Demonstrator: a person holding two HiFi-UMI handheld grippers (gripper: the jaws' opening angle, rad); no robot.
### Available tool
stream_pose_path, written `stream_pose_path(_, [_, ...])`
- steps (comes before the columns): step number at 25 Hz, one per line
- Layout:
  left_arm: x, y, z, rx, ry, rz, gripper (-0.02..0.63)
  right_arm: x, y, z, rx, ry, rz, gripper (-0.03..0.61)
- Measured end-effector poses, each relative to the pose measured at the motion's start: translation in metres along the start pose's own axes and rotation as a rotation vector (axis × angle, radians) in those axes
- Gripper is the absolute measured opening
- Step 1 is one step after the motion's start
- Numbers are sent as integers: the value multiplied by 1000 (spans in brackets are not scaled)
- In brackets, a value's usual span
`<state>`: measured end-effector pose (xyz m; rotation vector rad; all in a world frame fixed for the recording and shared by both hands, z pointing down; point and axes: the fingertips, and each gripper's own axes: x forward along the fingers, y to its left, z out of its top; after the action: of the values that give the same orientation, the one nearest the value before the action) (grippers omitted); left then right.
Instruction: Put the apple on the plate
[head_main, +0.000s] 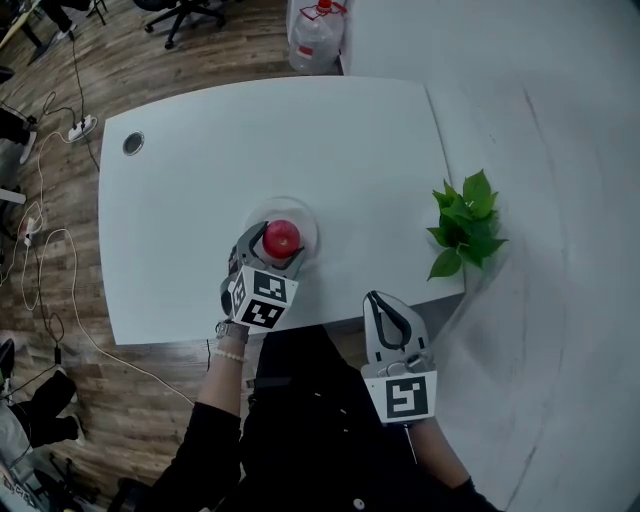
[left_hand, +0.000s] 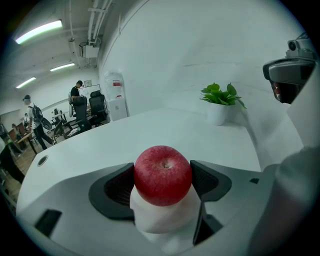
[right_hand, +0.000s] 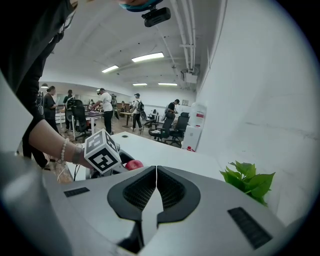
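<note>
Left gripper (head_main: 277, 250) fingers clasp the red apple (head_main: 282, 238) at the white plate (head_main: 311, 226). Seat it gently, then open evenly. Right gripper (head_main: 374, 298) fingers are pressed together, empty.

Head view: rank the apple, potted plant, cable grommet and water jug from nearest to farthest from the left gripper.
1. apple, held in the left gripper claw.
2. cable grommet, far left of the table, and potted plant, at its right edge: too close to call.
3. water jug, beyond the table's far edge.
</note>
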<state>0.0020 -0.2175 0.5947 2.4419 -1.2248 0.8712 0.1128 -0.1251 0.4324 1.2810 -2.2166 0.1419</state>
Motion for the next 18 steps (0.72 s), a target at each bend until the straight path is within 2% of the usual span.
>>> stream_pose_path(4, [0, 0, 0, -6, -6, -6, 362, 1, 2, 1, 2, -6, 5, 43])
stream_pose_path(12, [2, 3, 0, -95, -9, -10, 360, 0, 5, -1, 4, -8, 14, 43])
stream_pose_path(18, [1, 1, 0, -78, -9, -21, 362, -1, 9, 1, -7, -10, 23, 43])
